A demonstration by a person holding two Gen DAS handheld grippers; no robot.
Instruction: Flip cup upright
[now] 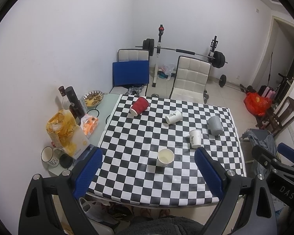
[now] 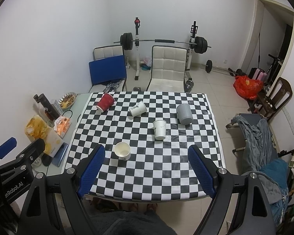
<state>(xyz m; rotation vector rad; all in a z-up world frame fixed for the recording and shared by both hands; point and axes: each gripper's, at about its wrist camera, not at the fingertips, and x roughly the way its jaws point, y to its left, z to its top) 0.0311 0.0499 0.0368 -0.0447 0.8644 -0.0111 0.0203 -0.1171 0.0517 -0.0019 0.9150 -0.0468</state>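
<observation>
Several cups sit on the checkered tablecloth (image 1: pixel 215 168) (image 2: pixel 176 176). A white paper cup (image 1: pixel 165 157) (image 2: pixel 122 151) stands upright nearest me. A second white cup (image 1: pixel 195 138) (image 2: pixel 160 129) stands upside down. A third white cup (image 1: pixel 173 116) (image 2: pixel 138 108) and a red cup (image 1: pixel 139 105) (image 2: pixel 105 101) lie on their sides. A grey cup (image 1: pixel 215 125) (image 2: pixel 184 114) stands upside down. My left gripper (image 1: pixel 148 154) and right gripper (image 2: pixel 146 151) are both open and empty, held above the table's near edge.
Left of the cloth stand a dark bottle (image 1: pixel 74 101), a snack bag (image 1: pixel 65 131), an orange packet (image 1: pixel 89 125), a plate of food (image 1: pixel 93 98) and a mug (image 1: pixel 49 156). Two white chairs (image 2: pixel 166 66) and a barbell rack (image 2: pixel 162 43) stand behind the table. A cot with clothes (image 2: pixel 260 137) is right.
</observation>
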